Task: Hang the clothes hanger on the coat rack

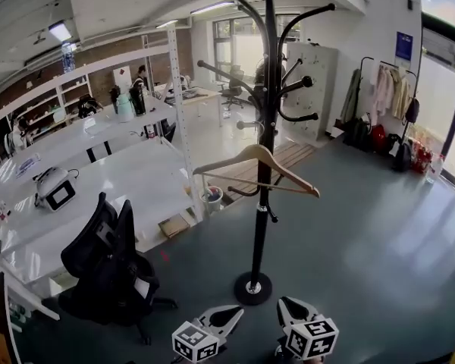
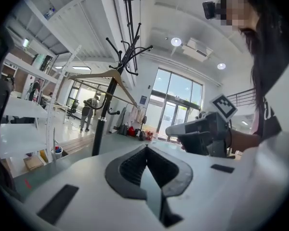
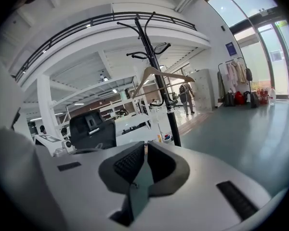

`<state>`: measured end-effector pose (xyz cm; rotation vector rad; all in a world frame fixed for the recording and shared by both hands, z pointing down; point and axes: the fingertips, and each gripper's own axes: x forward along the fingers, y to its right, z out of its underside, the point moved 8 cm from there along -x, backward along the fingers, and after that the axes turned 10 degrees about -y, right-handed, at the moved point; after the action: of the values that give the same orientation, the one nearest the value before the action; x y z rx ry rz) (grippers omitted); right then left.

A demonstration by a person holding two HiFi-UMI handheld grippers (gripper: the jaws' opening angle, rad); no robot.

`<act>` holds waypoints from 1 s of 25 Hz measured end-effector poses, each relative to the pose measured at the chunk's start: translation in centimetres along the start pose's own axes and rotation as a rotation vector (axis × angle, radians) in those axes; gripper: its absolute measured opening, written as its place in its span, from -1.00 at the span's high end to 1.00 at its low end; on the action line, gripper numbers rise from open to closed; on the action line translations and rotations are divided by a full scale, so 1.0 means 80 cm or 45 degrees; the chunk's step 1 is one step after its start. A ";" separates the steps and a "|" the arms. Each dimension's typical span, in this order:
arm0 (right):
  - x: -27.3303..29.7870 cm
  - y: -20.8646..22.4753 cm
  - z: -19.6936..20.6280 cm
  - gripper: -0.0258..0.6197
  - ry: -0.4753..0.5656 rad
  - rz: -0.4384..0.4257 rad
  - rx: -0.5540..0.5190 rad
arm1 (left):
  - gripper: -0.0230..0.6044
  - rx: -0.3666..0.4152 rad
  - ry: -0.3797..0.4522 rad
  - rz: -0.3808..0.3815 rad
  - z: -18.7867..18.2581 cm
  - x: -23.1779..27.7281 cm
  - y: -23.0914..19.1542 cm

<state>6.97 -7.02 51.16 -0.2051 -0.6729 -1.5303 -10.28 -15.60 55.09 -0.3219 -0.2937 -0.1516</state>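
On the black coat rack (image 1: 267,89) a wooden clothes hanger (image 1: 288,173) hangs — left gripper (image 1: 231,314) and right gripper (image 1: 288,305) below, jaws together, empty.

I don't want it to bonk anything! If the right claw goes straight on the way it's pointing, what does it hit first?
Probably the white workbench straight ahead, though its distance is unclear. The coat rack stands just right of the right claw and its line, so it looks like a near miss.
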 end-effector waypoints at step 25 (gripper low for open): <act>-0.137 0.000 0.125 0.83 -0.118 -0.019 -0.082 | 0.93 -0.033 0.055 -0.032 0.044 0.001 0.194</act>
<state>5.27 7.53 53.52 -0.3214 -0.7000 -1.5656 -8.12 0.17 53.85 -0.3404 -0.2529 -0.1867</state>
